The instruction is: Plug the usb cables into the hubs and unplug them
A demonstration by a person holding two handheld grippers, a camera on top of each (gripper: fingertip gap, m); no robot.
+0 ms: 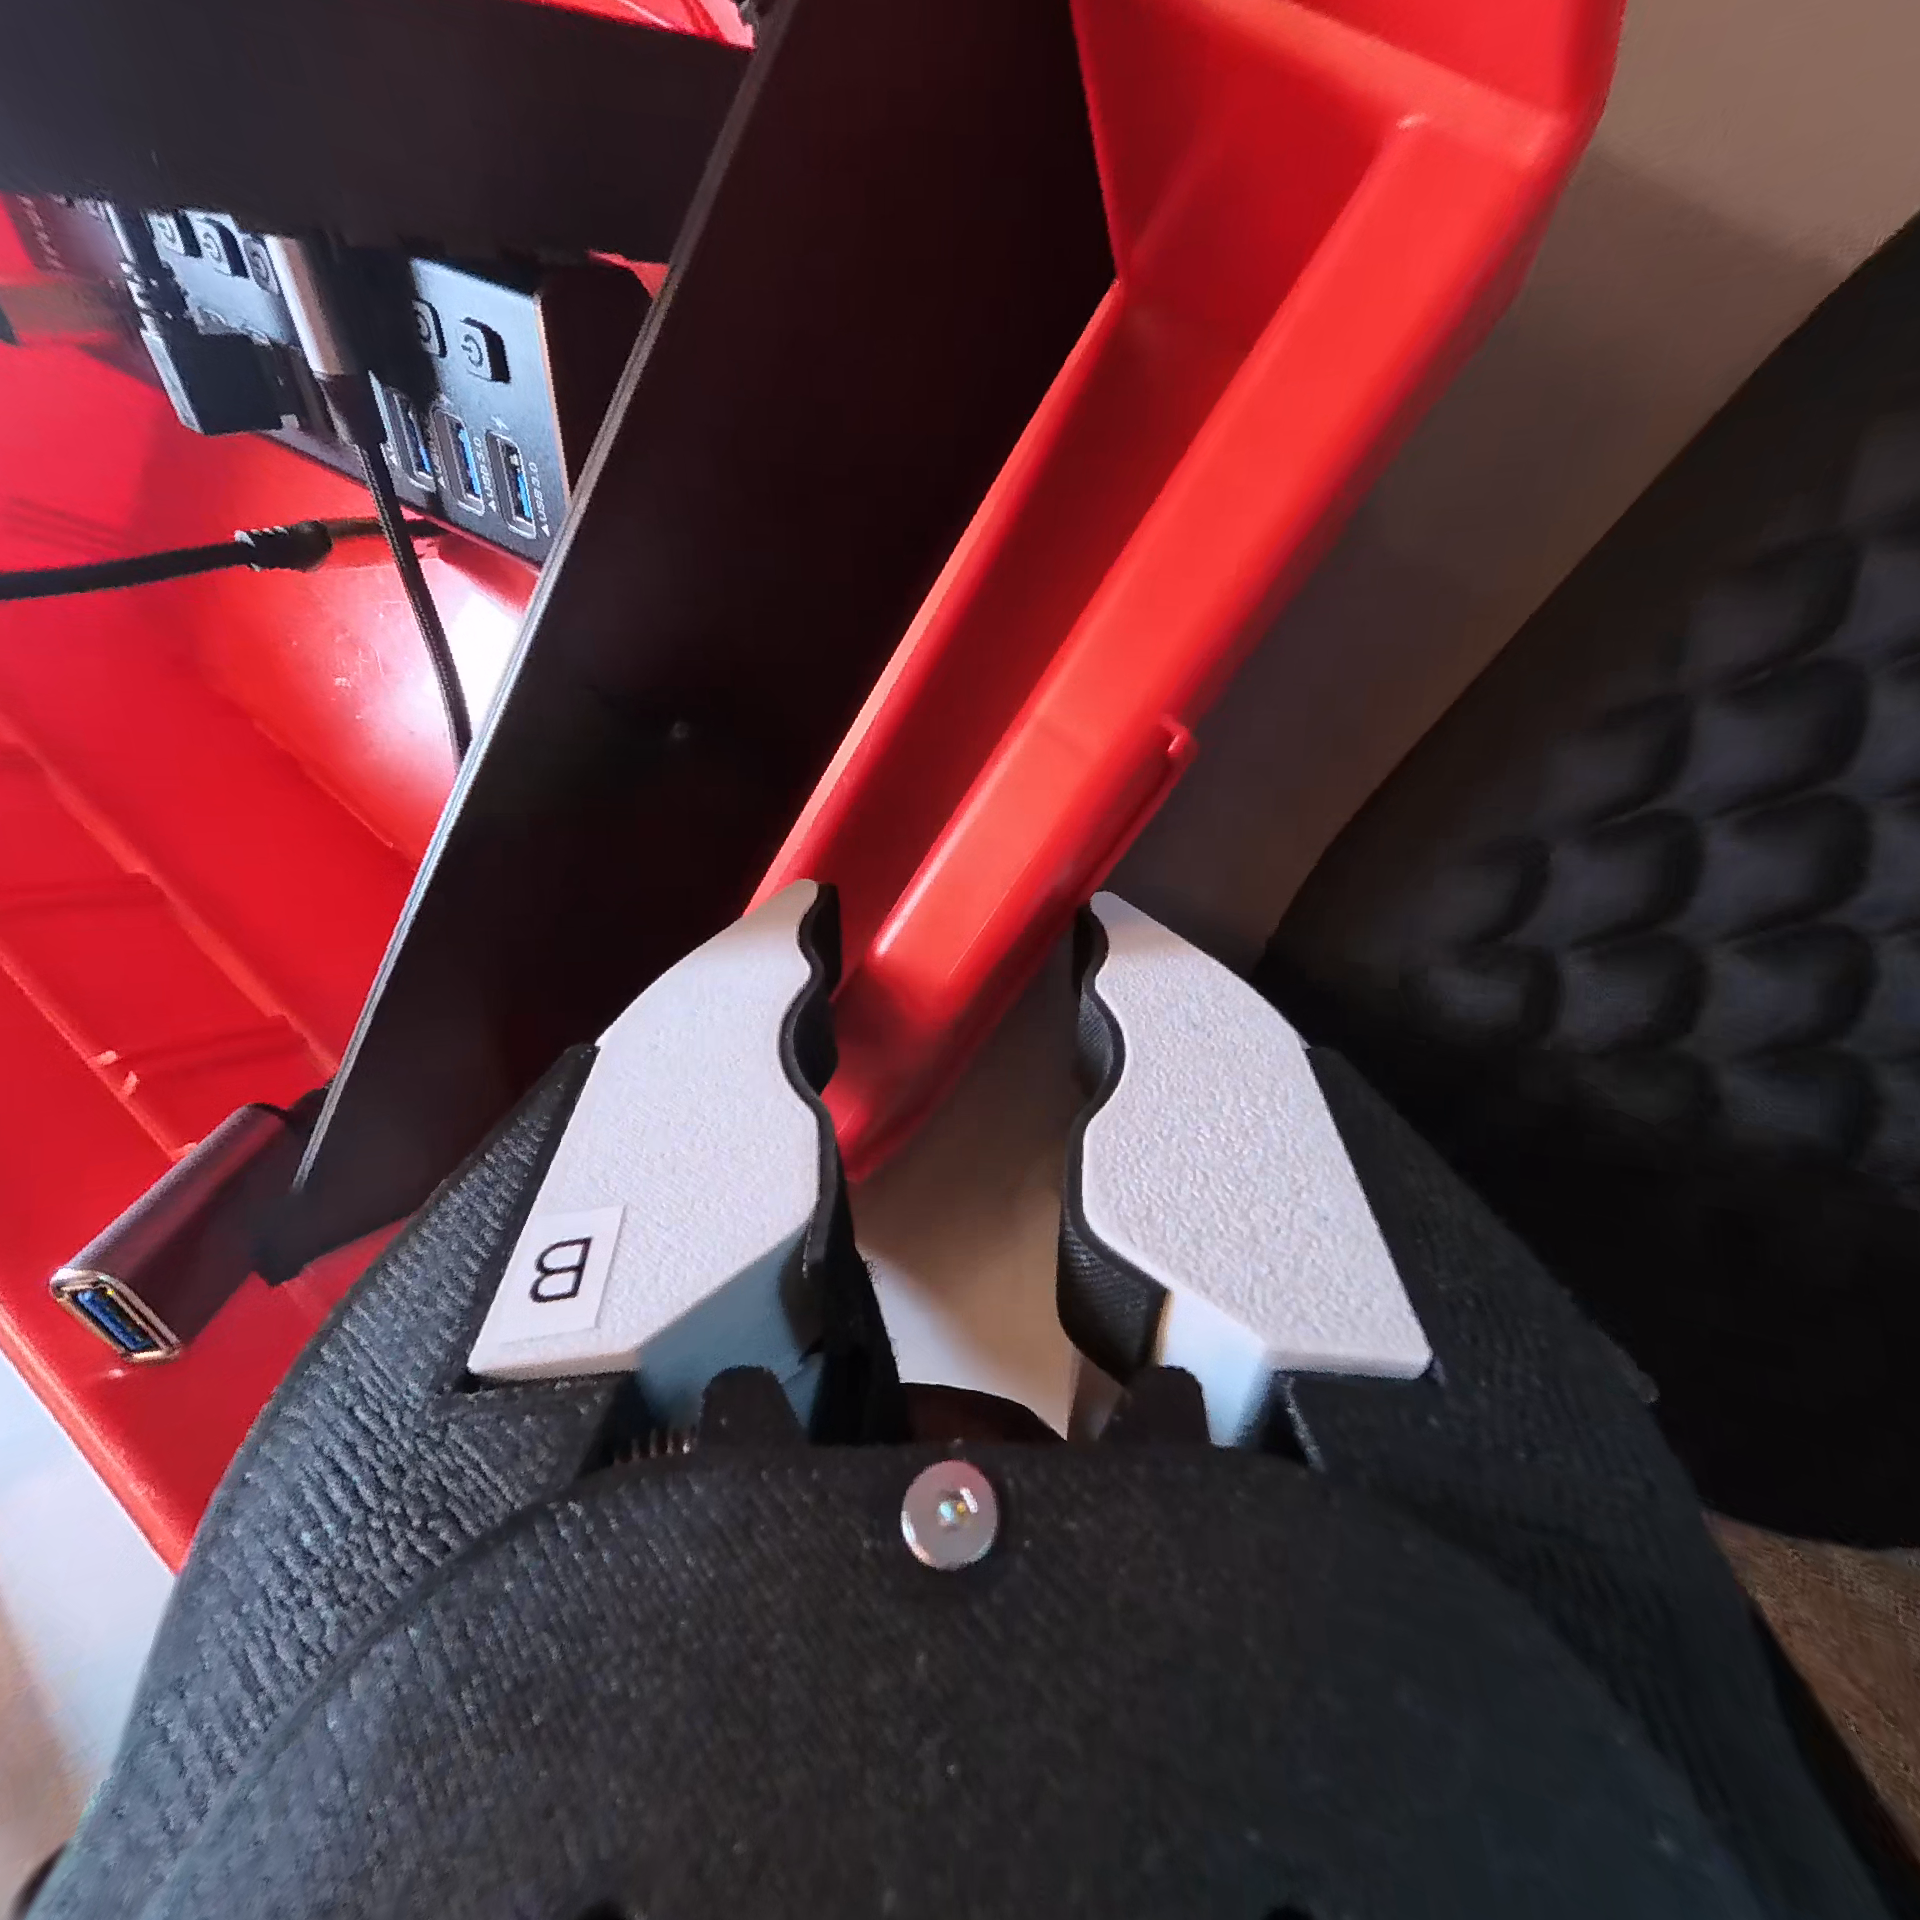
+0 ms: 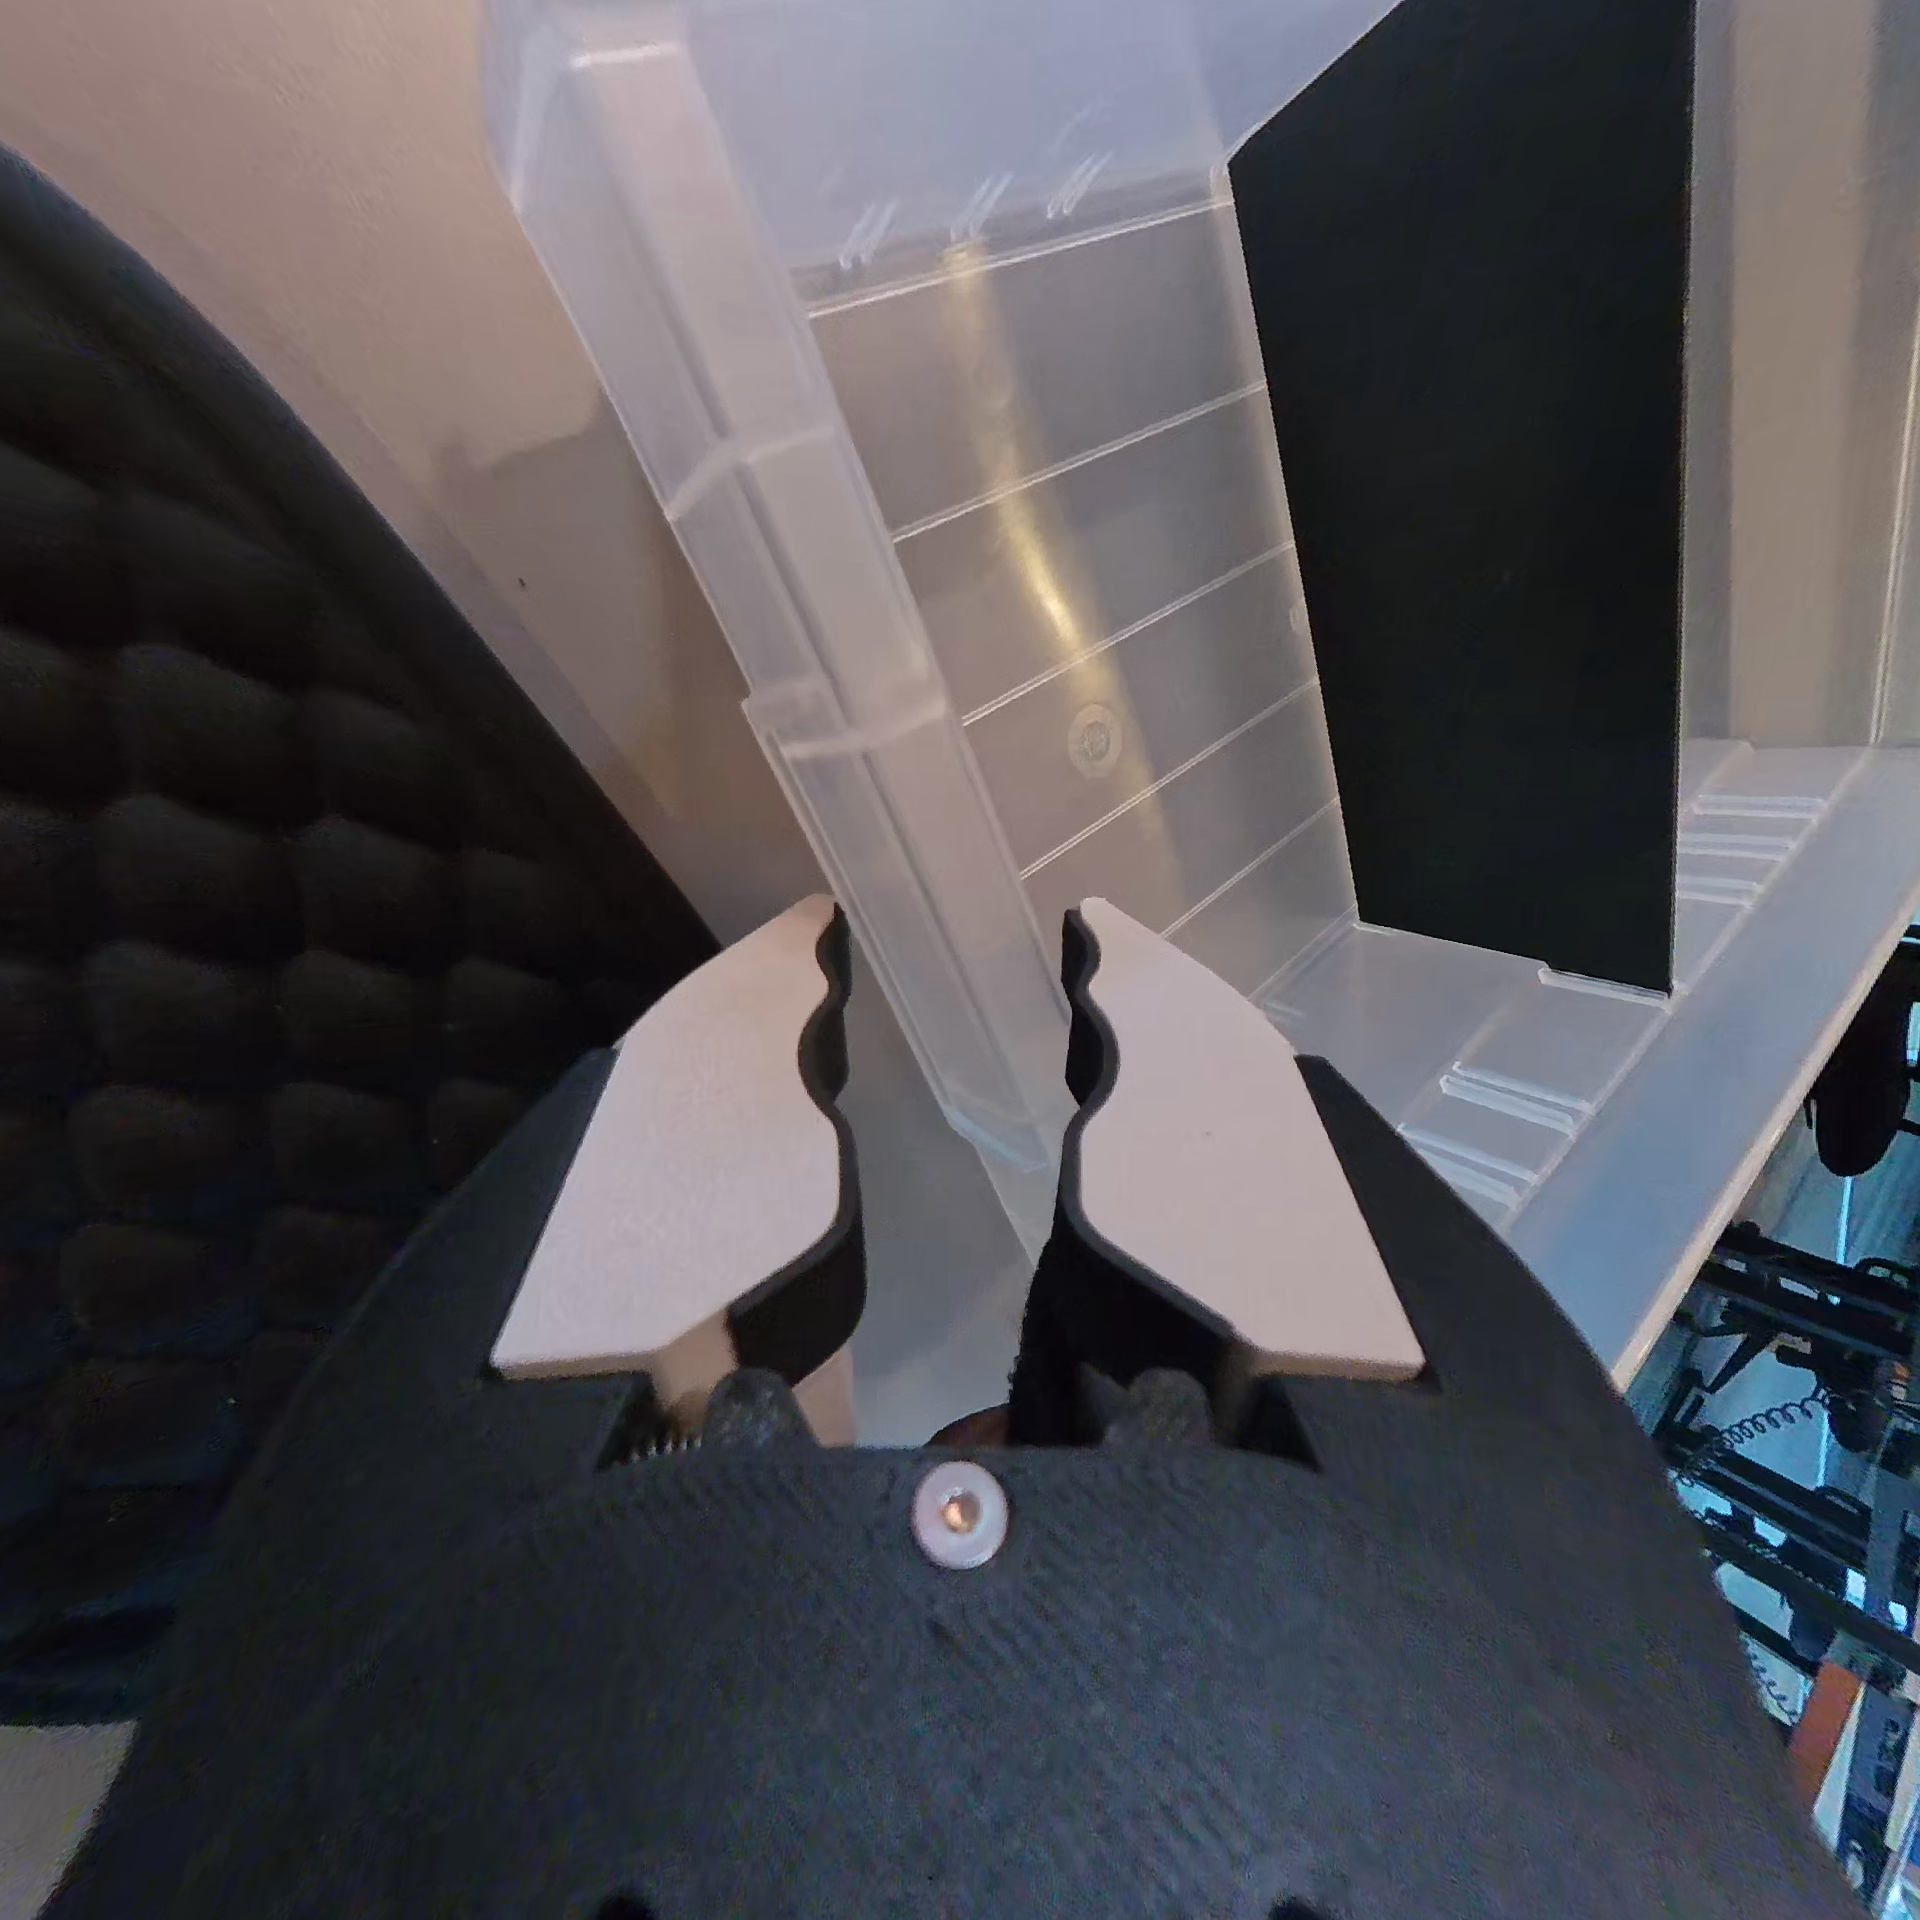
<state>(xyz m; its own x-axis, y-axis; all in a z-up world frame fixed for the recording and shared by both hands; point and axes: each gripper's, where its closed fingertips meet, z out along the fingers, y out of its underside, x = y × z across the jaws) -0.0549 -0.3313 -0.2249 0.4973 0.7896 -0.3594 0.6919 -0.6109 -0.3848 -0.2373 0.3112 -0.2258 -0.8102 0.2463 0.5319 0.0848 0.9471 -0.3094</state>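
In the left wrist view a dark USB hub (image 1: 457,416) with blue ports lies in a red bin (image 1: 1299,416), far up at the left. A silver plug (image 1: 312,312) with a black braided cable (image 1: 416,582) sits in the hub. A grey USB socket end (image 1: 135,1278) lies at the lower left. My left gripper (image 1: 956,904) is open and empty, with the red bin's near corner between its fingertips. My right gripper (image 2: 956,914) is open and empty, with the rim of a clear plastic bin (image 2: 1091,520) between its fingertips. No hub or cable shows in the right wrist view.
A black divider panel (image 1: 727,623) stands in the red bin beside the hub. Another black panel (image 2: 1475,520) stands in the clear bin. A black quilted cushion (image 1: 1662,831) lies between the bins and also shows in the right wrist view (image 2: 208,831). The table is beige. Tip to tip, the grippers are about 65 cm apart.
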